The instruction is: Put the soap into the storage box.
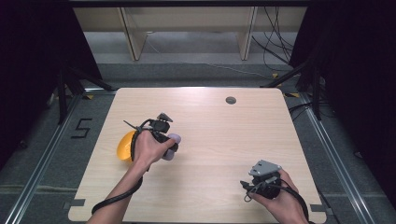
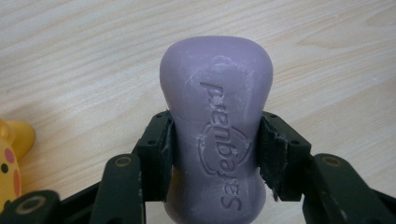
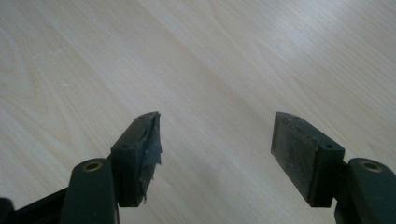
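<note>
A lilac bar of soap (image 2: 216, 130) with a stamped logo sits pinched at its waist between my left gripper's (image 2: 216, 154) two black jaws, just above the wooden table (image 2: 84, 65). In the high view that left gripper (image 1: 169, 143) is left of the table's middle, the soap (image 1: 172, 145) poking out to the right of the hand. My right gripper (image 3: 217, 154) stands open over bare wood, nothing between its jaws; in the high view the right gripper (image 1: 264, 179) is near the front right corner.
A yellow-orange rounded toy (image 1: 125, 145) lies on the table just left of my left hand; its yellow edge with coloured dots (image 2: 11, 158) shows in the left gripper view. A small round grommet (image 1: 230, 100) sits near the table's far edge.
</note>
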`<state>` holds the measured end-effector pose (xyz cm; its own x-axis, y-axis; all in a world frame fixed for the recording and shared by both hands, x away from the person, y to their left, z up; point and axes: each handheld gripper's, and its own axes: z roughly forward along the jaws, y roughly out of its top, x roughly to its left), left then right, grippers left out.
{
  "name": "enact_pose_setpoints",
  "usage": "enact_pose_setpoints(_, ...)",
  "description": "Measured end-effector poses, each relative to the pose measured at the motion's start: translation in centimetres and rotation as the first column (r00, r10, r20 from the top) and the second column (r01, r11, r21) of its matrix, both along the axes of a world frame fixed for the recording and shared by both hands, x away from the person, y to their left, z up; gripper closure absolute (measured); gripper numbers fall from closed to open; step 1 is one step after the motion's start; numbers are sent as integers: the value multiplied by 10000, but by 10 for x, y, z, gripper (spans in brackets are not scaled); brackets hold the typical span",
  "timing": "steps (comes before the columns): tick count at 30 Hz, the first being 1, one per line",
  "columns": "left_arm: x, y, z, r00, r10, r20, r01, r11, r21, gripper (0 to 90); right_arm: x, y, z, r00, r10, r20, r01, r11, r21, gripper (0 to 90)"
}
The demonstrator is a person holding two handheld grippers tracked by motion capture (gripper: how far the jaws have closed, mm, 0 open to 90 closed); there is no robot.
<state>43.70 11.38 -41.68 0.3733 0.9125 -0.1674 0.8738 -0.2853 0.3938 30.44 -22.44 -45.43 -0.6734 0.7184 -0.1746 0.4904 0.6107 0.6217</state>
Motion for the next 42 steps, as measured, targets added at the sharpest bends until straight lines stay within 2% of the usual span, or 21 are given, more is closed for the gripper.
enact_pose_setpoints(5,-4,4,0,10000,58,79,-57,9999,-90,492,0,0,0,10000,3,4,-3,10000,-21,336)
enact_pose_setpoints(9,-9,7,1,9994,143,316,-135,9997,-225,493,1,-1,1,9999,110,57,-110,9999,-74,336)
enact_pose_setpoints(20,-19,15,6,9975,-34,711,69,9988,-489,492,1,-1,1,9999,141,86,-140,9999,-86,335)
enact_pose_setpoints(28,-25,20,9,9963,-120,847,176,9976,-664,492,1,-1,1,9999,134,102,-133,9999,-87,333)
enact_pose_setpoints(34,-29,25,10,9965,-116,832,177,9971,-738,492,-1,0,1,10000,-3,78,3,10000,22,333)
enact_pose_setpoints(41,-34,30,10,9968,-164,788,227,9966,-796,492,0,-1,2,9999,43,131,-42,10000,-64,333)
enact_pose_setpoints(42,-35,31,9,9957,-153,912,235,9958,-890,492,0,-1,2,9998,80,193,-80,10000,-34,333)
